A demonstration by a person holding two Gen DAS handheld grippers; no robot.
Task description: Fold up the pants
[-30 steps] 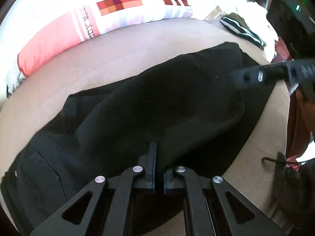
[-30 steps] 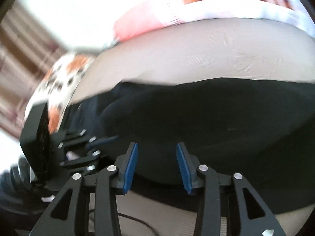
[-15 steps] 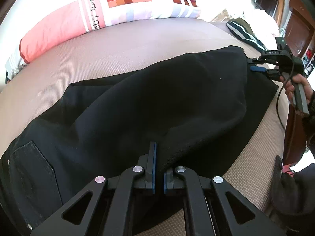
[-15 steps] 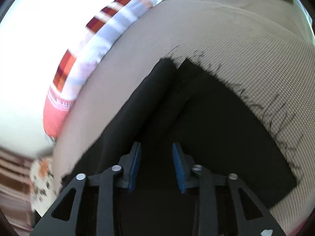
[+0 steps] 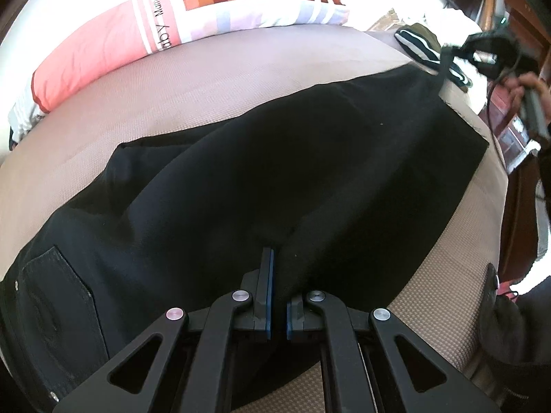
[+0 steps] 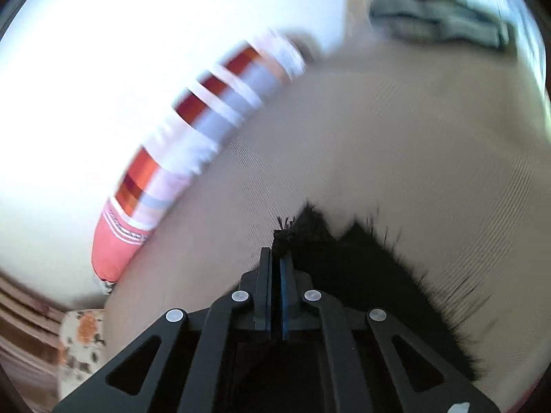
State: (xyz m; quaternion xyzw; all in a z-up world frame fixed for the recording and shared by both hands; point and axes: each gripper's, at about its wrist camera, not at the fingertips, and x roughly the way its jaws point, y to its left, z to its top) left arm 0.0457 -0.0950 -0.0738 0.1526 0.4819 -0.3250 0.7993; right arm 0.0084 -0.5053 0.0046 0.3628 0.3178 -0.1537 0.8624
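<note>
While pants (image 5: 275,158) cover the bed (image 5: 241,79), each claw pinches fabric.

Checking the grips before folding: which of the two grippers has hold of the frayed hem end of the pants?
The right gripper: it is shut on the frayed hem of the black pants, while the left gripper pinches smooth fabric mid-leg.
</note>
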